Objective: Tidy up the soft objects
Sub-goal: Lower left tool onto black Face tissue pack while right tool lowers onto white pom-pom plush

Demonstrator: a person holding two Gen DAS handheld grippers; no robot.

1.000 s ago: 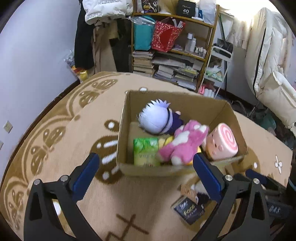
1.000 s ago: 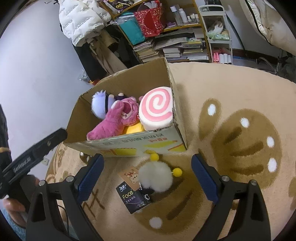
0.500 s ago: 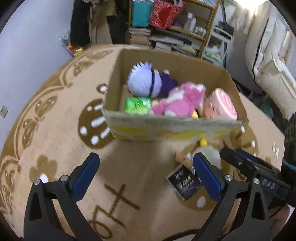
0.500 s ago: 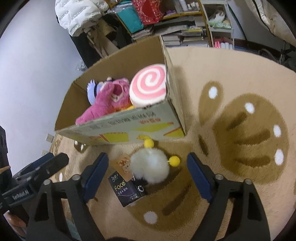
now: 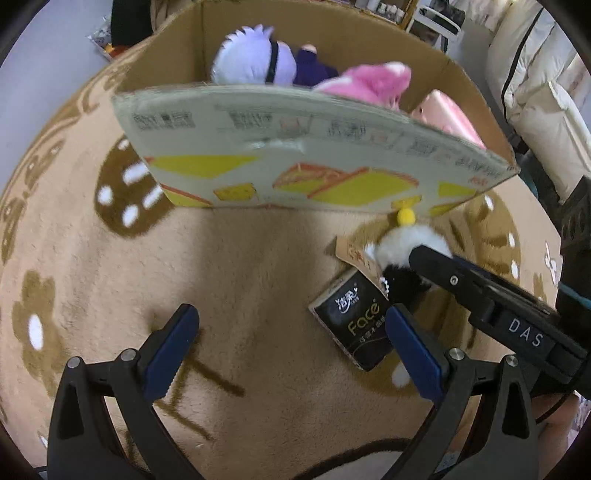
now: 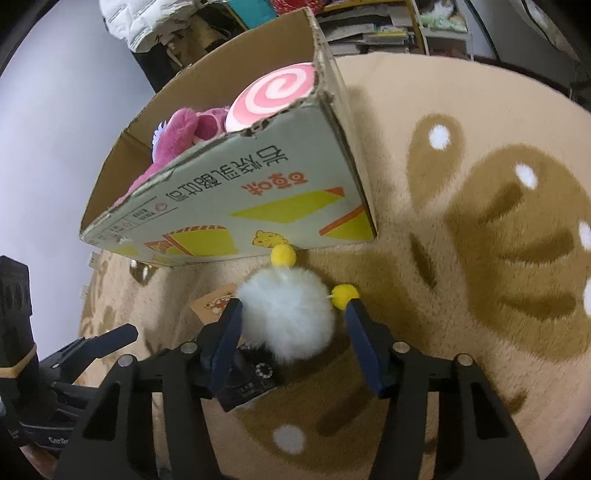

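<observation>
My right tongs (image 6: 291, 325) have dropped and been closing around the fluffy white pompom toy (image 6: 288, 314) (pads not yet pressing) on the tan rug (image 6: 461, 332) beside the cardboard box (image 6: 258, 206); left tongs (image 5: 288, 350) gape empty, lower now, near the black tissue pack (image 5: 356, 325).

Underfoot, a tan shaggy rug (image 6: 461, 155) fills the floor, patterned with dark brown shapes and white dots. Up at the back, a shelf (image 6: 373, 31) carries stacked books and papers. A white puffy jacket (image 6: 122, 22) hangs at the top left against a pale grey wall (image 6: 55, 122). Over in the left wrist view, cream quilted bedding (image 5: 539, 110) bulges at the right edge, and a white wire rack (image 5: 439, 18) stands just behind the rug's far side.
</observation>
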